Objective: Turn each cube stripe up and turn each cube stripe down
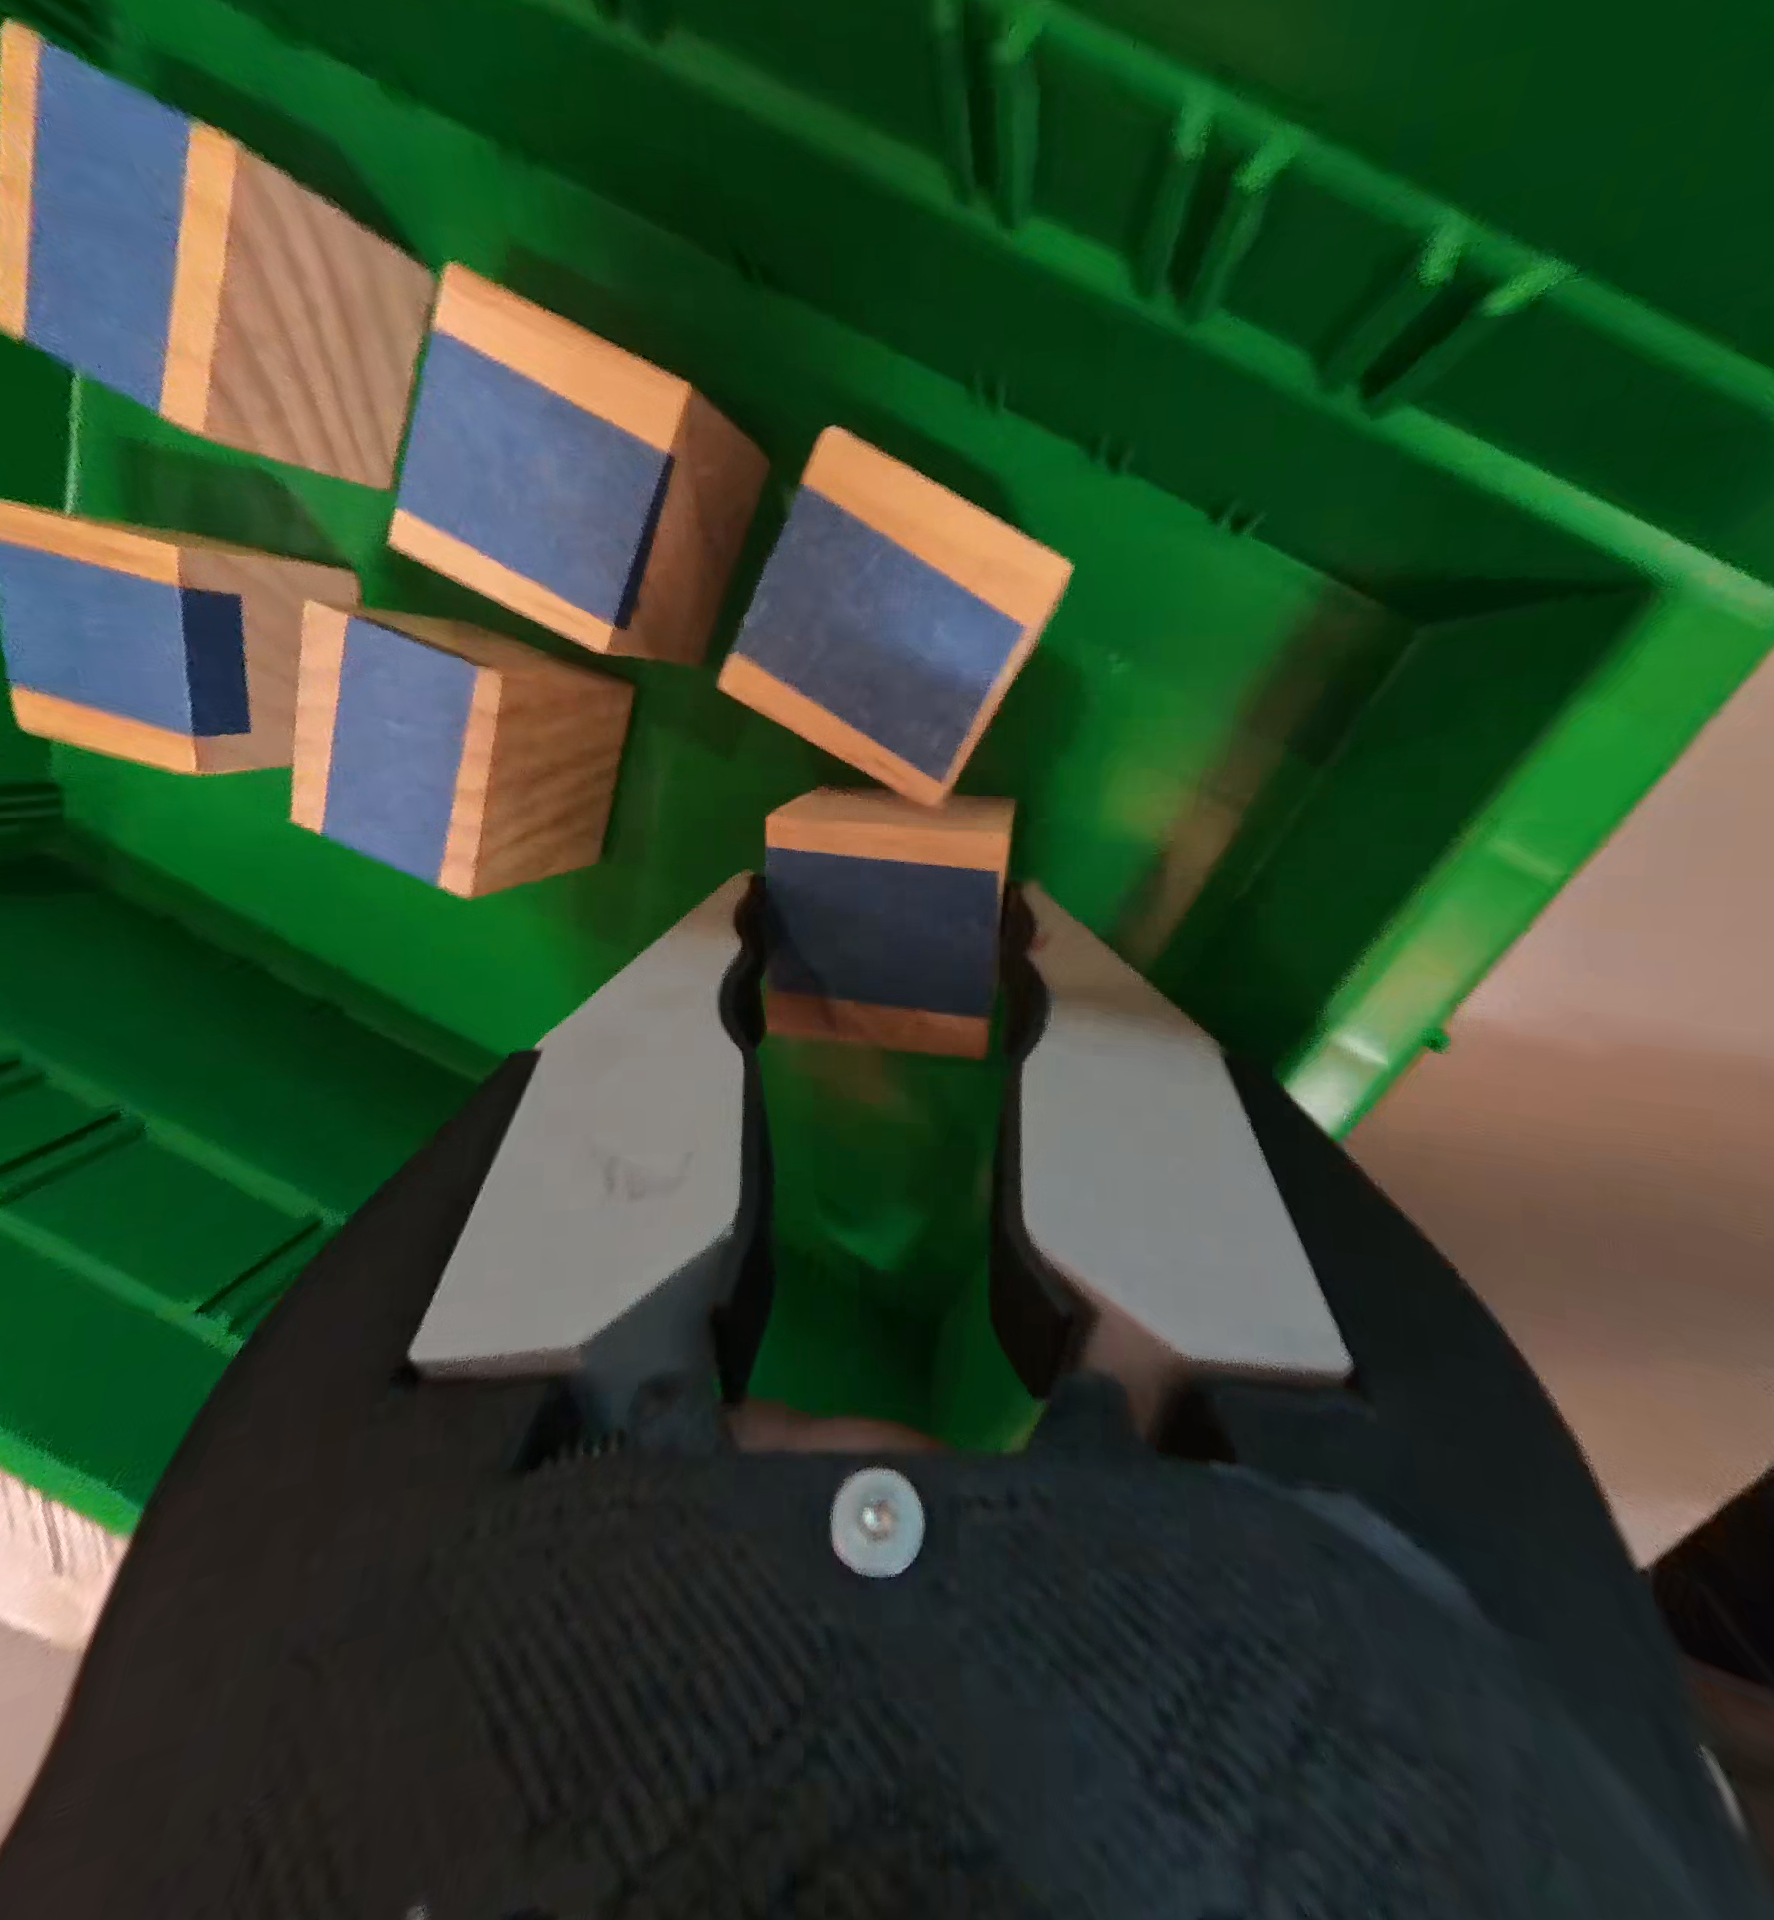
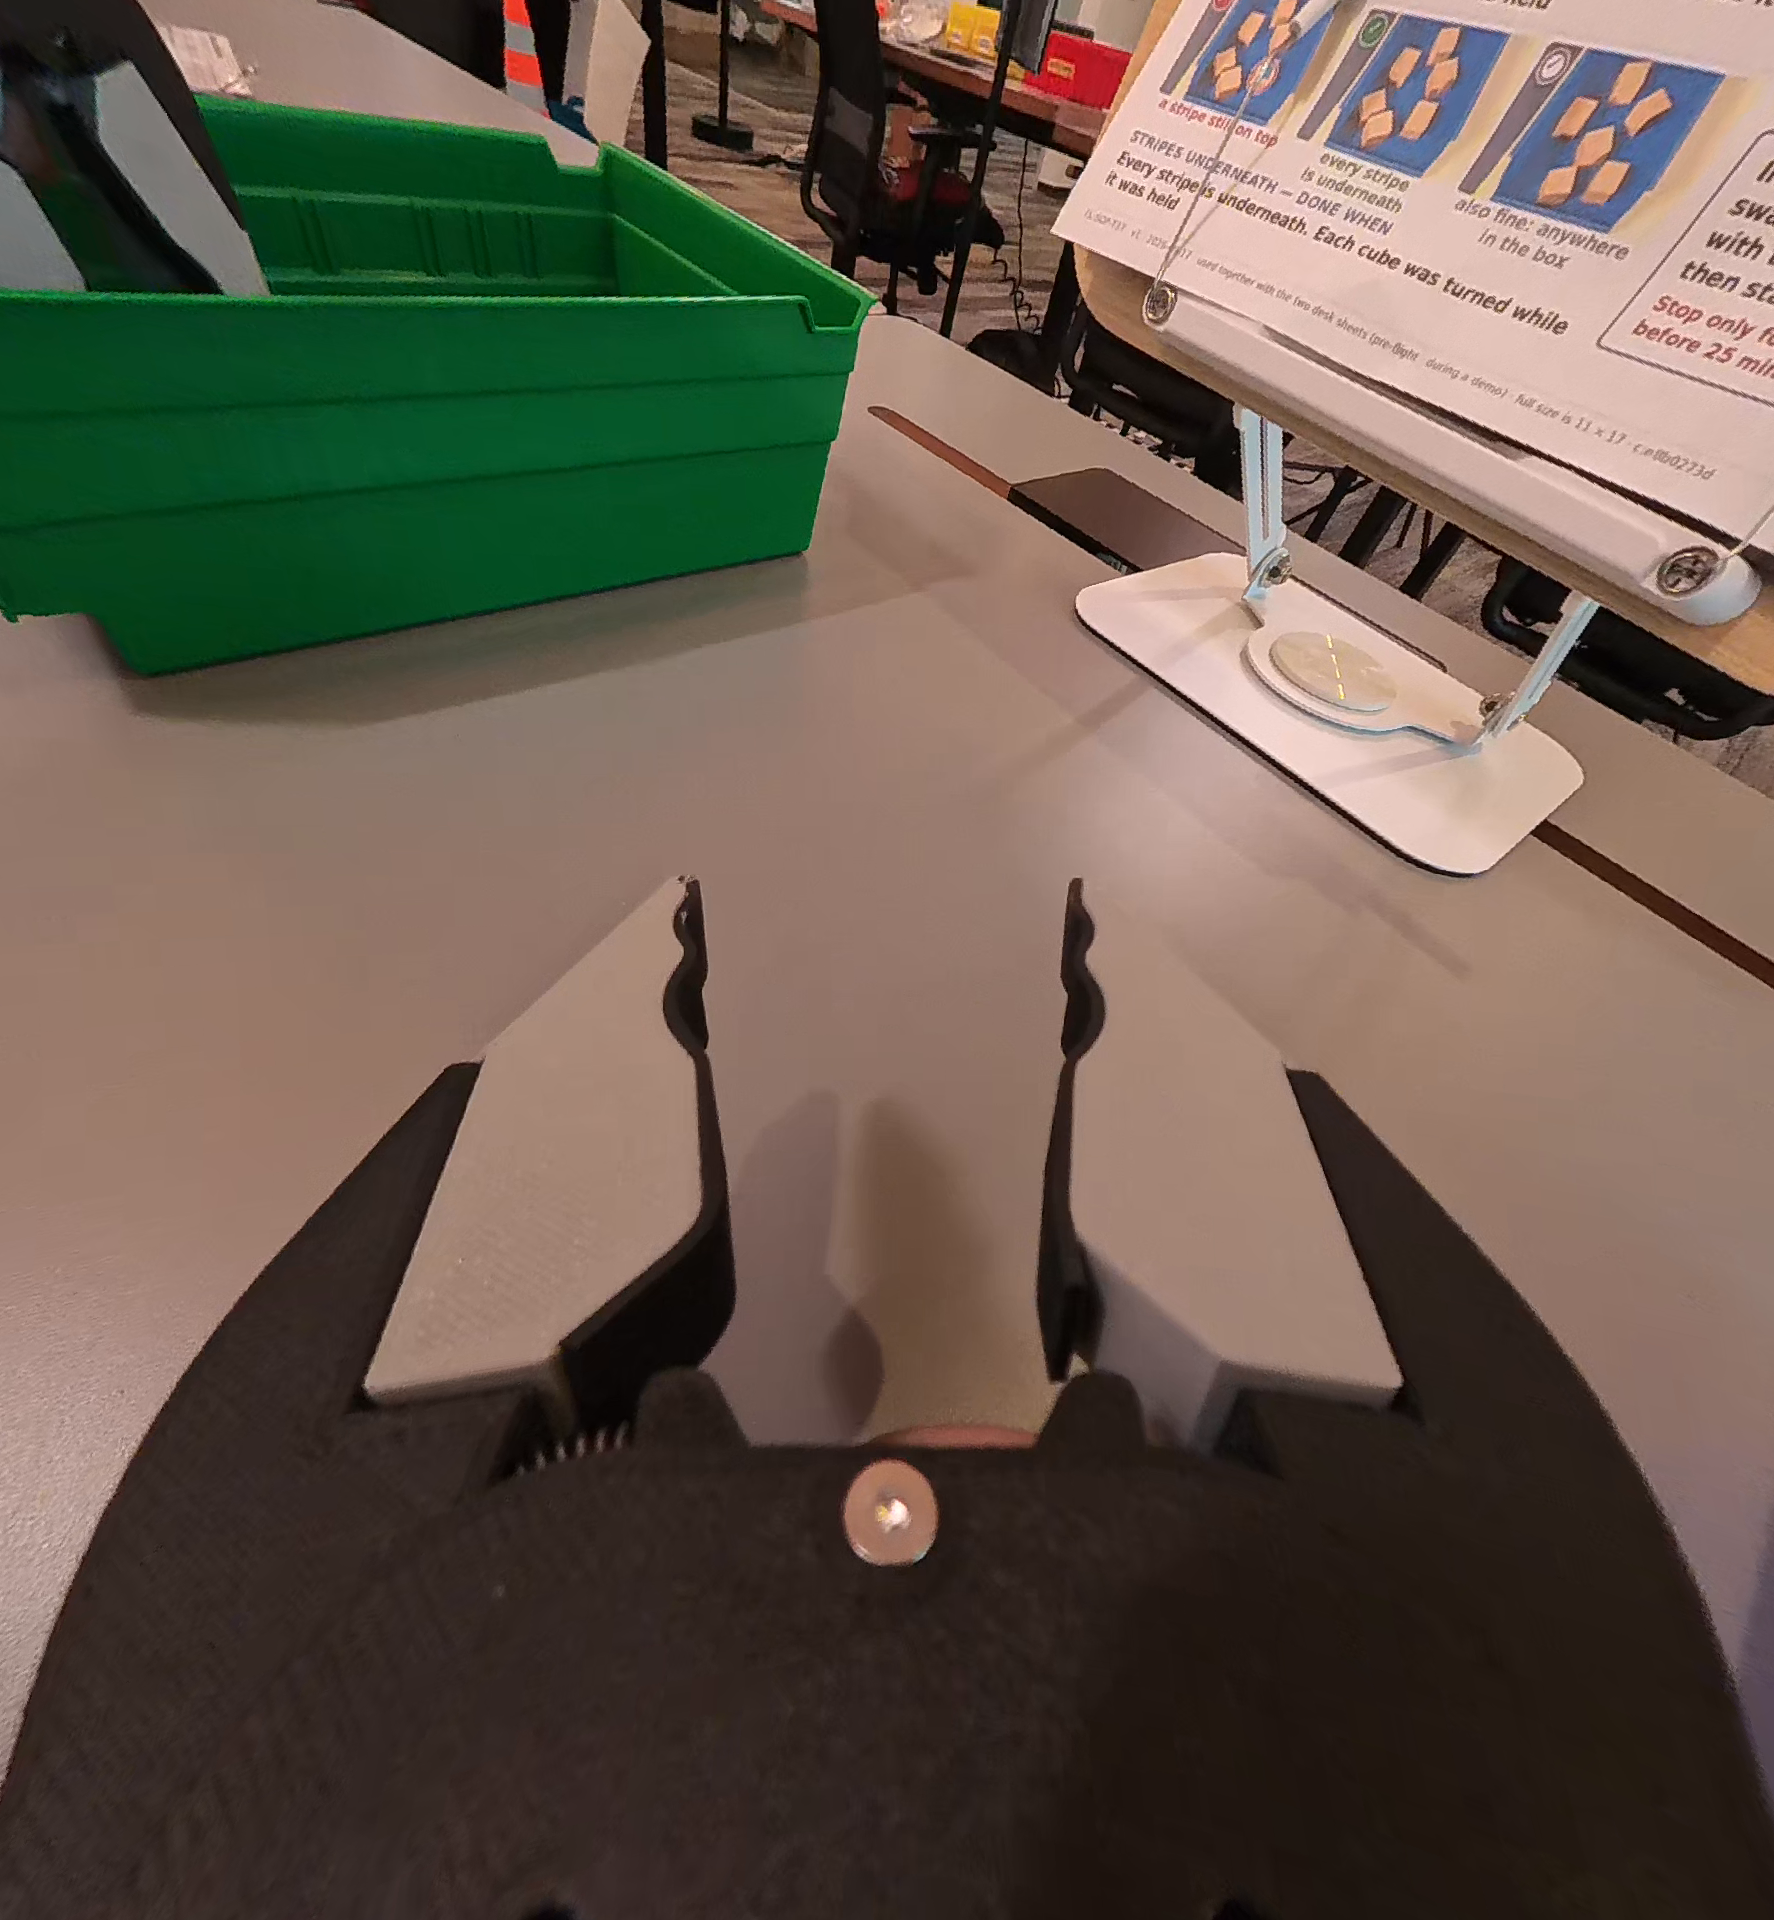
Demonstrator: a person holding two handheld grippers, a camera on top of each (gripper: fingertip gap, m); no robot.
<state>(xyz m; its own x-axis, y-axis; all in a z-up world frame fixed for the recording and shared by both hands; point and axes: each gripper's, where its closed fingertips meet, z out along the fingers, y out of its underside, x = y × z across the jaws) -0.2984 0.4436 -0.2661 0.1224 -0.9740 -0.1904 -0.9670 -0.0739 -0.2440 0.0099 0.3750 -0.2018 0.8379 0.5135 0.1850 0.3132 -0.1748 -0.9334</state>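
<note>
Left wrist view: the left gripper (image 1: 878,935) clamps a cube (image 1: 883,920) by its side faces, stripe toward the camera, so a wrist roll can flip it. It touches a neighbour (image 1: 888,618); four more cubes lie beyond in the green bin (image 1: 1278,343), stripes showing. The right gripper (image 2: 883,925) hangs open and empty over the table (image 2: 550,790), apart from the bin, probably to stay clear.

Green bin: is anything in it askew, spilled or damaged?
Nothing damaged or spilled. Five cubes lie loose at mixed angles in the bin, blue stripes facing the camera. The sixth cube is clamped in the left gripper, as expected.
</note>
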